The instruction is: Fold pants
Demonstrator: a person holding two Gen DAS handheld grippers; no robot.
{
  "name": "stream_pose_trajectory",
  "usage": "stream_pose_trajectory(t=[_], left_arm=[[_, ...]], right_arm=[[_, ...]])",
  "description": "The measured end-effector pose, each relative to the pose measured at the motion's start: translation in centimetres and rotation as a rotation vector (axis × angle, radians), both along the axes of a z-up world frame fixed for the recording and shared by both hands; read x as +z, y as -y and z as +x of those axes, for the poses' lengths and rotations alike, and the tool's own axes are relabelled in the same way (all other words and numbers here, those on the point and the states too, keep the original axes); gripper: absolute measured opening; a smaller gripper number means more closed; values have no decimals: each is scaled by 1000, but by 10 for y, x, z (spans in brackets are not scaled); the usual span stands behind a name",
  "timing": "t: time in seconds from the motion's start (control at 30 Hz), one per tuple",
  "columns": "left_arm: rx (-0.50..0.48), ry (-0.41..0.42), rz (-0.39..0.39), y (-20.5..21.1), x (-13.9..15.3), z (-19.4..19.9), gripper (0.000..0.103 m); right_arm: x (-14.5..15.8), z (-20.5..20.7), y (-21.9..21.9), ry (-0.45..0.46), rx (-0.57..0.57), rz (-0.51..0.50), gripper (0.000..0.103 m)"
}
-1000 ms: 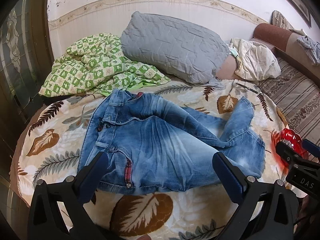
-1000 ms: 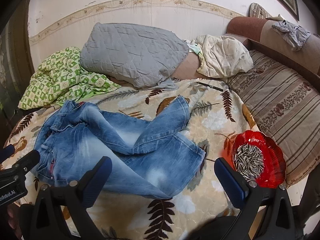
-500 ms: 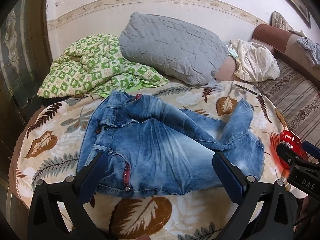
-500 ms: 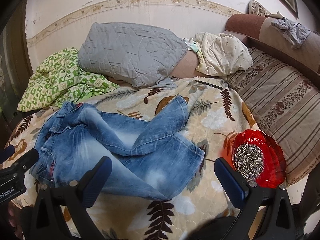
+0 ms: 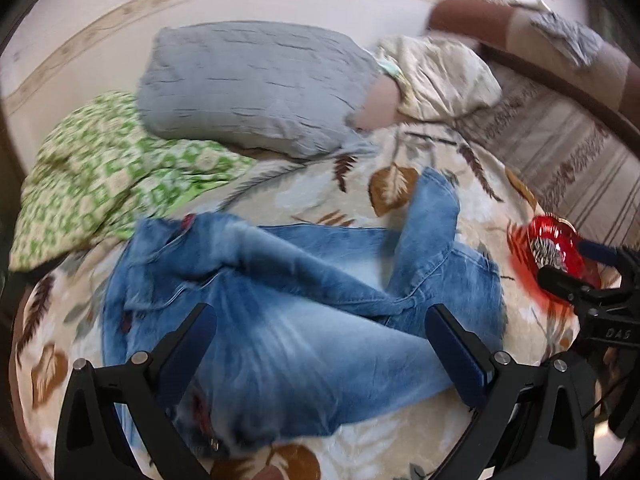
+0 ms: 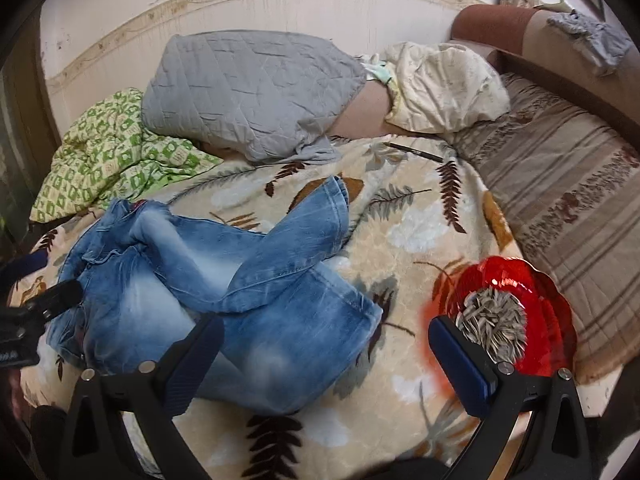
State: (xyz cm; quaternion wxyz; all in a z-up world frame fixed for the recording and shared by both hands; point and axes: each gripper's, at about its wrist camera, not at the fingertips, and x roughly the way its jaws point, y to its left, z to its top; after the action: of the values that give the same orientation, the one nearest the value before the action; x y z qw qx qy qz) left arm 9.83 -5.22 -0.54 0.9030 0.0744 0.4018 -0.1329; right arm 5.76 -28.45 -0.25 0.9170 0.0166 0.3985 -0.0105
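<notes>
Blue jeans [image 5: 280, 312] lie crumpled on a leaf-print blanket [image 5: 304, 200], waist to the left, one leg bent up over the other. They also show in the right wrist view [image 6: 224, 280]. My left gripper [image 5: 320, 332] is open and empty, hovering over the jeans' middle near the front edge. My right gripper [image 6: 326, 344] is open and empty, above the leg hems [image 6: 352, 312], and shows at the right edge of the left wrist view [image 5: 592, 292]. The left gripper shows at the left edge of the right wrist view [image 6: 36, 308].
A red dish of sunflower seeds [image 6: 508, 320] sits on the blanket's right side, close to my right gripper's right finger. A grey pillow [image 6: 248, 88], a green checked quilt [image 6: 108, 152] and a cream bundle [image 6: 440, 84] lie behind. A striped cushion [image 6: 560, 184] is on the right.
Both grippers have moved forward and lower toward the jeans. The left wrist view has swung right and is blurred. The jeans have not moved.
</notes>
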Motion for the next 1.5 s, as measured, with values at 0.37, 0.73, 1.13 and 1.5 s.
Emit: stream_pose_trajectory(t=[0.37, 0.73, 1.13, 1.5], left_arm=[[-390, -25, 98, 67, -40, 61, 103], [-475, -221, 99, 97, -105, 96, 64], [-382, -123, -24, 111, -62, 140, 11], [-163, -165, -34, 129, -82, 213, 93]], right_arm=[[-21, 94, 49, -71, 119, 145, 98], [-80, 205, 69, -227, 150, 294, 82], [-22, 194, 59, -35, 185, 126, 16], [-15, 233, 111, -117, -79, 97, 80]])
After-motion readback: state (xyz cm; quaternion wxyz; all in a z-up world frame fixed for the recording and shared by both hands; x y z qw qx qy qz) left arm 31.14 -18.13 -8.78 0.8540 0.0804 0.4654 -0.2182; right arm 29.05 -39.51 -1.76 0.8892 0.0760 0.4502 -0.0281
